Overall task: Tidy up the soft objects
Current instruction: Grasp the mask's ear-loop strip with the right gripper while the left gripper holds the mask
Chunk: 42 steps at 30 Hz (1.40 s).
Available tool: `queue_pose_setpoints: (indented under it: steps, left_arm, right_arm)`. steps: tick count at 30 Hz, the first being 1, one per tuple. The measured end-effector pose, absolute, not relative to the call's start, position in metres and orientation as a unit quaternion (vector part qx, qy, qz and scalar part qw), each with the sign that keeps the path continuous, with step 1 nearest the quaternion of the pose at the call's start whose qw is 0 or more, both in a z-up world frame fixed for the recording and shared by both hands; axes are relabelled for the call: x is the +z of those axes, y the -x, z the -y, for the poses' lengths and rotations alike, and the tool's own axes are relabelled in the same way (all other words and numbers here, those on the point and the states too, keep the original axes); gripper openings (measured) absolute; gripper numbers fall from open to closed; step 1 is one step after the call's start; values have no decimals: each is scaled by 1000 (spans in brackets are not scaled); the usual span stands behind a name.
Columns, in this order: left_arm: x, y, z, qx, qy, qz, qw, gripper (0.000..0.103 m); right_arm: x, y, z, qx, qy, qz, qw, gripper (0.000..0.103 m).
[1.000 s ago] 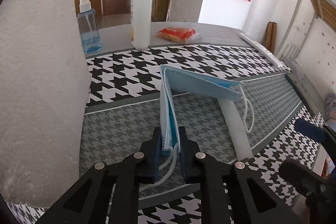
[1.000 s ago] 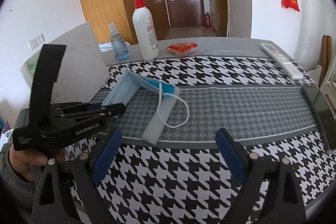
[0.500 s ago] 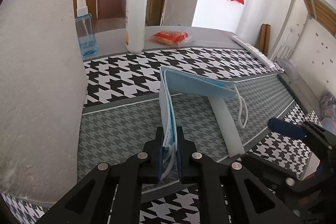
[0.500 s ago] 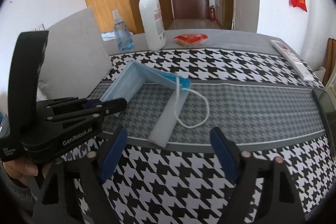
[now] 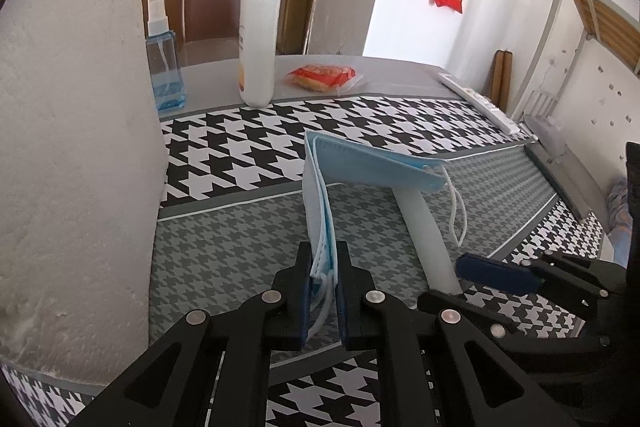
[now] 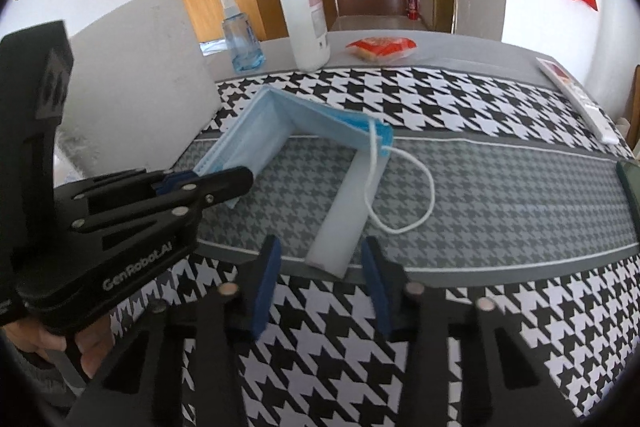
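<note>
While your left gripper (image 6: 224, 183), marked "GenRobot.AI", pinches the mask (image 6: 256, 135), your right gripper (image 6: 320, 275) is closing around its free white end, not yet touching.

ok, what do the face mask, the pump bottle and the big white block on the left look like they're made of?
Face mask: thin non-woven fabric by the look, matte blue outside and white inside, holding a sharp fold, with white elastic loops.
Pump bottle: smooth, semi-gloss white plastic with a red pump head.
White block: probably foam; its surface is grainy, matte and crumbly at the lower edge.
</note>
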<state>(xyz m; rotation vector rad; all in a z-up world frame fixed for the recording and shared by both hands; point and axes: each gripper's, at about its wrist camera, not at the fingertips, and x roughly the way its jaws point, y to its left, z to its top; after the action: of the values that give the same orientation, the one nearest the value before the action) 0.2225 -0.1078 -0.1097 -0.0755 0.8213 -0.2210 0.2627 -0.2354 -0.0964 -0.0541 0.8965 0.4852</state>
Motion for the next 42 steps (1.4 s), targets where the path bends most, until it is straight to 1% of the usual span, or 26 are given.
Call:
queue_pose_setpoints:
  steps: [3, 14, 16, 26, 27, 28, 30, 42]
  left_arm:
    - [-109, -221, 107, -108, 38, -394, 912, 11]
    - [-104, -216, 103, -102, 44, -377, 920, 11]
    - [-104, -215, 101, -101, 47, -375, 920, 11]
    - [-100, -210, 99, -99, 46, -360, 927, 11]
    - [-100, -209, 98, -98, 47, -358, 927, 11]
    - [-99, -209, 99, -98, 46, -356, 928, 11]
    - [-98, -208, 98, -98, 46, -349, 931, 11]
    - [-95, -207, 99, -98, 47, -341, 934, 11]
  right_arm:
    - [-97, -264, 234, 226, 33, -431, 873, 37]
    - [-99, -283, 223, 200, 49, -436, 876, 37]
    - [-100, -285, 218, 188, 58, -437, 878, 29]
    - [-101, -287, 214, 179, 64, -440, 877, 23]
    - [-101, -287, 216, 182, 62, -440, 877, 21]
    - [-100, -286, 218, 184, 58, -440, 877, 18]
    - [-97, -282, 225, 190, 42, -435, 879, 16]
    - [-86, -260, 242, 190, 20, -423, 886, 15]
